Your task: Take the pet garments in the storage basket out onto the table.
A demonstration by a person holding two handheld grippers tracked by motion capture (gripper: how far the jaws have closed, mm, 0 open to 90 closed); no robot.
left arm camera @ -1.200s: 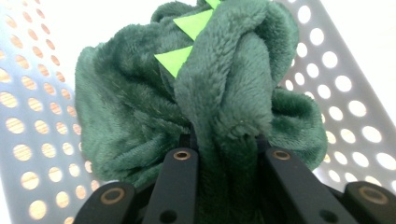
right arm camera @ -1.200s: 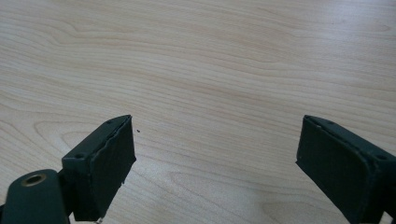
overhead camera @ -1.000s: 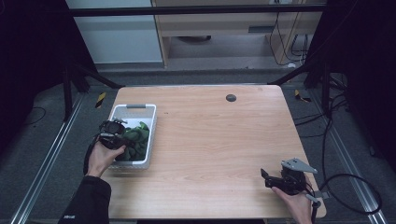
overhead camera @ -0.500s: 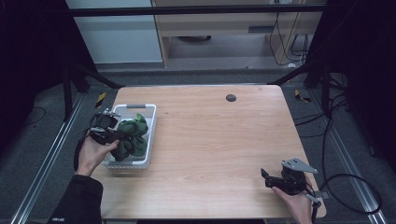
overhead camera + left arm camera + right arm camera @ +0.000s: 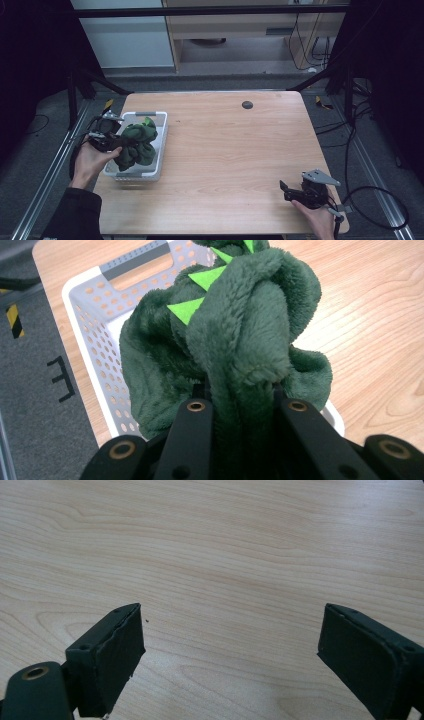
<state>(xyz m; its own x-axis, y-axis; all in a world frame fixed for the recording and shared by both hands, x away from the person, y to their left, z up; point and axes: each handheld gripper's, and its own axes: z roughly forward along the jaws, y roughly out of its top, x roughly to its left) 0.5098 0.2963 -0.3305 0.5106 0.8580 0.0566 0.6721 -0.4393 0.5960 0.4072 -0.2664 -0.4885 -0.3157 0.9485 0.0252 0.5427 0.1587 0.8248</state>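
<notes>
Lifting the green plush toy out of the white basket

The left gripper is clamped on a fold of the green plush toy, its two black jaws pinching the soft fabric between them, as the left gripper view shows; the toy hangs bunched up over the white basket at the left edge of the table. To do this step well, it seems wise to raise the toy straight up until its loose lower folds are free of the basket rim, so the light basket is not dragged or tipped, and to keep the pinch firm, since plush can slip. The right gripper rests near the table's front right corner, jaws wide apart with only bare wood between them.
</notes>
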